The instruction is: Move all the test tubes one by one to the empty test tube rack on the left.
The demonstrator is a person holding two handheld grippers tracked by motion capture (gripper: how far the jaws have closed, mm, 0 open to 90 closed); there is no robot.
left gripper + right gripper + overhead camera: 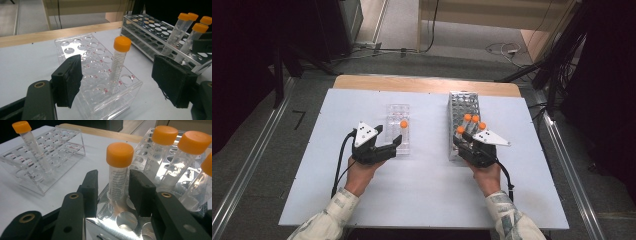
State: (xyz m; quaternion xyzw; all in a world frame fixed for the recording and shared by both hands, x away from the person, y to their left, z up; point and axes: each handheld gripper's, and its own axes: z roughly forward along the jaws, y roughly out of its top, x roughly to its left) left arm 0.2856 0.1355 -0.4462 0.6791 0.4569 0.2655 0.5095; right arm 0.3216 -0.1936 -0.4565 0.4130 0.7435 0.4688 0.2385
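Tubes with orange screw caps stand in two racks on the white table (422,190). In the shiny perforated metal rack (464,102) at the right, four clear plastic tubes rise near its front end, and the right gripper (462,138) has its black jaws on either side of the nearest orange-capped tube (117,173) at the rack's corner. In the right gripper view the jaws stand close beside this tube's wall, with a thin gap on each side as far as can be seen, so the pads are not clearly pressing on it; the tube sits upright in its hole.

At the left, the clear acrylic rack (95,75) holds a single orange-capped tube (117,63), slightly tilted, in a hole near its front right corner. The left gripper (396,141) hovers just before this rack with its jaws spread wide and nothing between the pads; the acrylic rack's near end lies between and beyond them in the left gripper view. The two racks stand side by side, well apart.
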